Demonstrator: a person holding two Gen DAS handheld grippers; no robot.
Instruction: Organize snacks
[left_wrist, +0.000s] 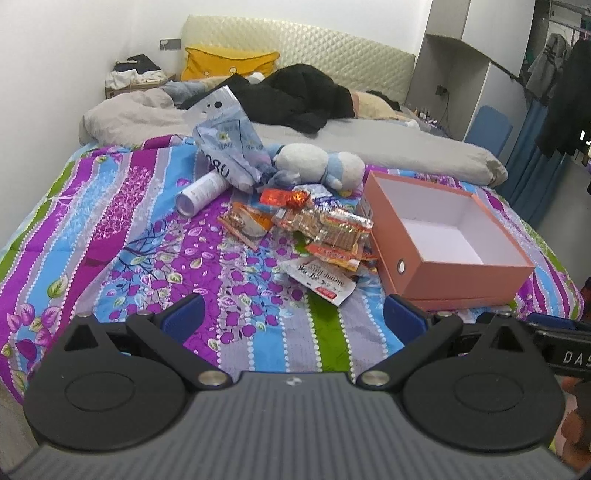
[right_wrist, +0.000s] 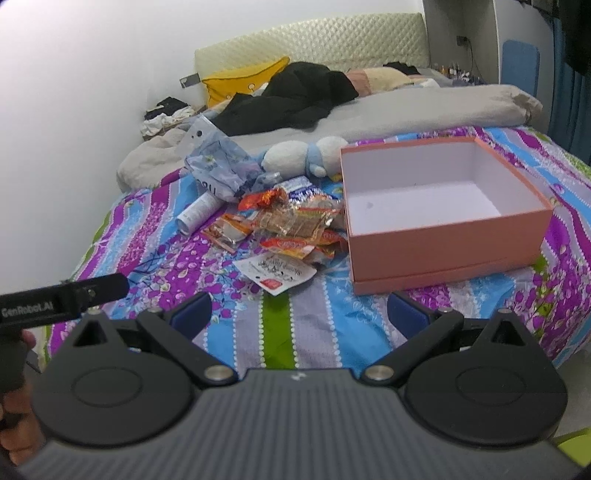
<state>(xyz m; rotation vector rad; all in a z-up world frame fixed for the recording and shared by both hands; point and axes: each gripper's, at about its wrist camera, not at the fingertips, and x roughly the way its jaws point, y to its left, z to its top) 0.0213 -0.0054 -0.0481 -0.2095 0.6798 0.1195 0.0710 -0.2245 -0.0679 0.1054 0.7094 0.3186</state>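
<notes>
Snacks (left_wrist: 317, 225) heaped on floral bed cover (left_wrist: 129, 229), just left of empty pink box (left_wrist: 458, 273) | left hand-held gripper (left_wrist: 293, 317) spread wide, nothing held | right hand-held gripper (right_wrist: 299, 314) spread wide, nothing held, hovered near box front

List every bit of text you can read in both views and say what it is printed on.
"DAS", cut off at the frame edge: on the right gripper body, left wrist view.
"GenRobot.AI": on the left gripper body, right wrist view.
"080", partly folded: on the crumpled blue-white bag.
"Shrimp", upside down, probably; other print unreadable: white packet.
Orange snack wrappers and the white tube: print too blurred.
</notes>
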